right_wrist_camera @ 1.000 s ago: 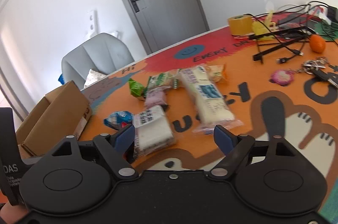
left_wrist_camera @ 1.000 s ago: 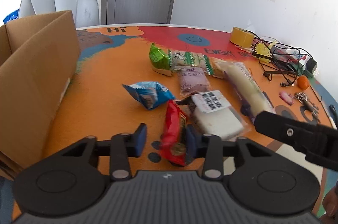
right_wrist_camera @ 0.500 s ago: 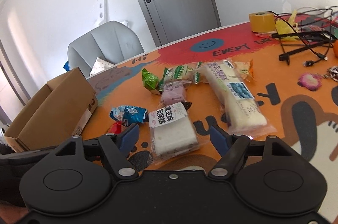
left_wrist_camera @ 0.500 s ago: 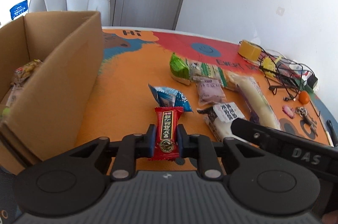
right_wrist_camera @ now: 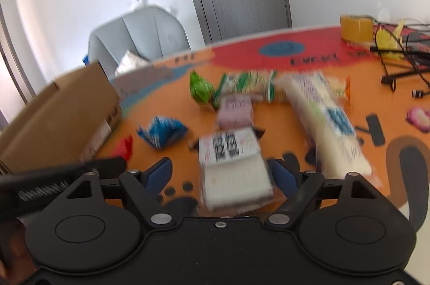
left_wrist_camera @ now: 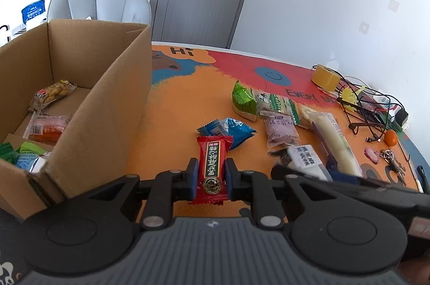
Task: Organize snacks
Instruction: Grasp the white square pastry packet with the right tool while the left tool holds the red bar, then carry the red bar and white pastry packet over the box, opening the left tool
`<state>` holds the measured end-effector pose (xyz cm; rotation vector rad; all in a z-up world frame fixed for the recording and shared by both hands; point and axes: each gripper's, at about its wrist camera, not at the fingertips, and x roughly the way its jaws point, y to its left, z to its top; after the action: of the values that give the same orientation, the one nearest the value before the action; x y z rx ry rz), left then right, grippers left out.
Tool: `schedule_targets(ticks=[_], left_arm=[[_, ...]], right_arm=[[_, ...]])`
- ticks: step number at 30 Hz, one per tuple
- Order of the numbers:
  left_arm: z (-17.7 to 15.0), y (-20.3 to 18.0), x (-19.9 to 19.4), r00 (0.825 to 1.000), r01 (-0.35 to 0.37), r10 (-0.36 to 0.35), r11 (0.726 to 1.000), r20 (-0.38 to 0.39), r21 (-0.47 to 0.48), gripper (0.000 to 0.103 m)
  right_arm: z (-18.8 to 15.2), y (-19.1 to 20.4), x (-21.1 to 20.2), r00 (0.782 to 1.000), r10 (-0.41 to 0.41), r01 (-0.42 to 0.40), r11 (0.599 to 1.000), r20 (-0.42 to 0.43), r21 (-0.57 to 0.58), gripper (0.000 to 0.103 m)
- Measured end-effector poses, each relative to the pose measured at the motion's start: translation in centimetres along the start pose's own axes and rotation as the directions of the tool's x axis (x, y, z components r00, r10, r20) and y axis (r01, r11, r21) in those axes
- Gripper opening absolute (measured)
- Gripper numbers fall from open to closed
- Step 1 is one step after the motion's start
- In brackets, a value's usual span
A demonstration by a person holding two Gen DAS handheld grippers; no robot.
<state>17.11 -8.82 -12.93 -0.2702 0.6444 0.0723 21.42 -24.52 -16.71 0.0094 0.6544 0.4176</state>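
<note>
My left gripper (left_wrist_camera: 211, 176) is shut on a red snack packet (left_wrist_camera: 213, 158), held upright above the orange table mat beside the open cardboard box (left_wrist_camera: 107, 102). The box holds several snacks. The right gripper (right_wrist_camera: 220, 173) hangs low over a white cake packet (right_wrist_camera: 233, 166) that lies between its fingers. Its jaws are opening and the left pad stands clear of the packet. Loose on the mat lie a blue packet (left_wrist_camera: 231, 130), a green packet (left_wrist_camera: 243, 98), a purple packet (left_wrist_camera: 280, 129) and a long cream bread packet (left_wrist_camera: 333, 139). The right wrist view is blurred.
A tape roll (left_wrist_camera: 323, 75), tangled cables (left_wrist_camera: 368, 107), a small orange fruit (left_wrist_camera: 390, 137) and keys (left_wrist_camera: 389, 158) crowd the table's far right. A grey chair (left_wrist_camera: 99, 0) stands behind the box. The right gripper's body (left_wrist_camera: 349, 185) crosses the left wrist view.
My left gripper shut on the red packet, lifted it and swung towards the box, whose inside now shows. The right gripper came down and in over the white cake packet.
</note>
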Motion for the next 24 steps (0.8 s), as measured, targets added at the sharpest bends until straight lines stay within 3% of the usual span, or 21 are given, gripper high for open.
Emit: schedule_targets(ticks=[3, 5, 13, 24], left_arm=[[0.0, 0.0, -0.1, 1.0, 0.001, -0.001, 1.0, 0.001, 0.0, 0.019], [0.0, -0.1, -0.2, 1.0, 0.002, -0.002, 1.0, 0.005, -0.001, 0.019], [0.3, -0.3, -1.9, 0.999, 0.013, -0.014, 1.0, 0.043, 0.013, 0.019], [1.8, -0.6, -5.0, 0.991, 0.027, -0.03, 0.999, 0.127, 0.027, 0.019]], right_arm=[[-0.5, 0.5, -0.5, 1.0, -0.028, 0.028, 0.998, 0.003, -0.054, 0.058], [-0.6, 0.3, -0.9, 1.0, -0.025, 0.025, 0.999, 0.0, -0.043, 0.054], [-0.6, 0.1, -2.5, 1.0, -0.01, 0.01, 1.0, 0.016, 0.015, 0.052], [0.7, 1.4, -4.8, 0.996, 0.019, -0.02, 1.0, 0.091, 0.008, 0.051]])
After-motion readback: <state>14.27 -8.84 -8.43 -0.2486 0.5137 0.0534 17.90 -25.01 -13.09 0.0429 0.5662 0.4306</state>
